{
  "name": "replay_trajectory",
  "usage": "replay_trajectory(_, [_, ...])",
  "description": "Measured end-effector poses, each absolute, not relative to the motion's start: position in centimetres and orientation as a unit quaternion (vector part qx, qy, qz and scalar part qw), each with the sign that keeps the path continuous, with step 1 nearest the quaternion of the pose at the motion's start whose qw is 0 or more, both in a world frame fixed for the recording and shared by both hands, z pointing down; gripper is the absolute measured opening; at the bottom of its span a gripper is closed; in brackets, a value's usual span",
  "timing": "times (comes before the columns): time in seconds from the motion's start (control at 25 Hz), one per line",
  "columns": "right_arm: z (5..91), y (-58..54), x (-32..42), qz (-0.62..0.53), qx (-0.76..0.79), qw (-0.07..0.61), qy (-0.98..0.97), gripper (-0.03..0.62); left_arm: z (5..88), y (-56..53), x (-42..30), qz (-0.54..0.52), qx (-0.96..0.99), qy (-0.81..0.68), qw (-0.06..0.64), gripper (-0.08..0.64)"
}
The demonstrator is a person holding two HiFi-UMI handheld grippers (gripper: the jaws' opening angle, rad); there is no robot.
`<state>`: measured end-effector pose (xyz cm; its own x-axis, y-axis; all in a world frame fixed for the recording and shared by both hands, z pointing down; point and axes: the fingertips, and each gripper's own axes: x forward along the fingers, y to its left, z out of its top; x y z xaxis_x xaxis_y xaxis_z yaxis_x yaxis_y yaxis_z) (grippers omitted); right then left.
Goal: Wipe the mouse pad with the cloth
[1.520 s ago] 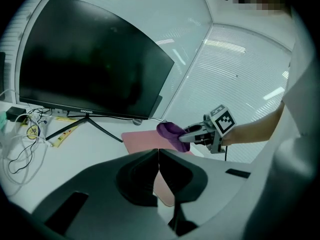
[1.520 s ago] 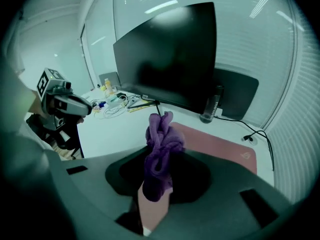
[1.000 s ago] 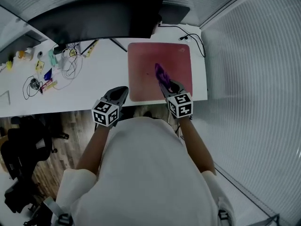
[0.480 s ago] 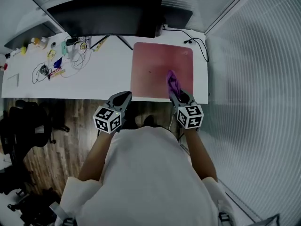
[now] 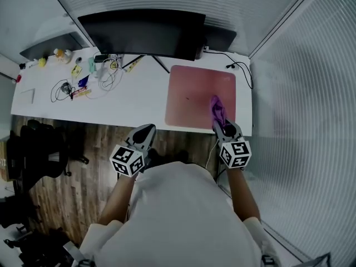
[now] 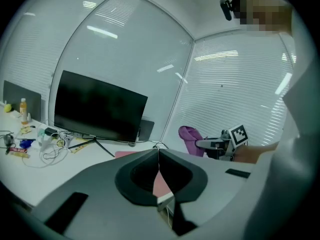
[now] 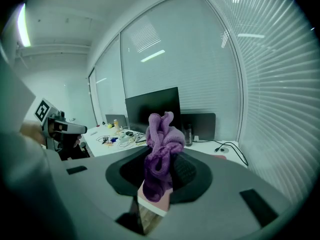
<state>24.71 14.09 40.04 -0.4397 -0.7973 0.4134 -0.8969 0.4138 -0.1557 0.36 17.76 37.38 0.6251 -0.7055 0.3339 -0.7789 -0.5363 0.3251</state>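
Right gripper (image 5: 222, 128) jaws clamp one bunched purple cloth (image 5: 216, 109). Left gripper (image 5: 143, 135) jaws: closed, empty. One rectangular pink pad (image 5: 194, 96), table's (image 5: 139, 96) right edge.

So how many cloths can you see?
1: the cloth, held in the right gripper over the pad, near its right front corner. The clutter at the left is too small to tell.

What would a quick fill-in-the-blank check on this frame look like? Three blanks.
1. The right gripper is shut on a ____ cloth.
2. The pink mouse pad lies at the ____ end of the white desk.
3. The left gripper has its jaws ____, with nothing between them.
Missing words: purple; right; shut.
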Motion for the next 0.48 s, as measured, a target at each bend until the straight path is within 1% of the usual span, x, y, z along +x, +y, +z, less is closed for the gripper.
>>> replay_trajectory(0.28, [38.1, 13.4, 23.4, 0.162, 0.533, 0.125, -0.821, 0.114, 36.8, 16.2, -1.3, 0.088, 0.887, -0.409, 0.195, 0.018])
replay_trajectory(0.48, [37.2, 13.2, 22.7, 0.155, 0.544, 0.120, -0.816, 0.114, 35.9, 15.4, -1.9, 0.078, 0.894, -0.399, 0.187, 0.018])
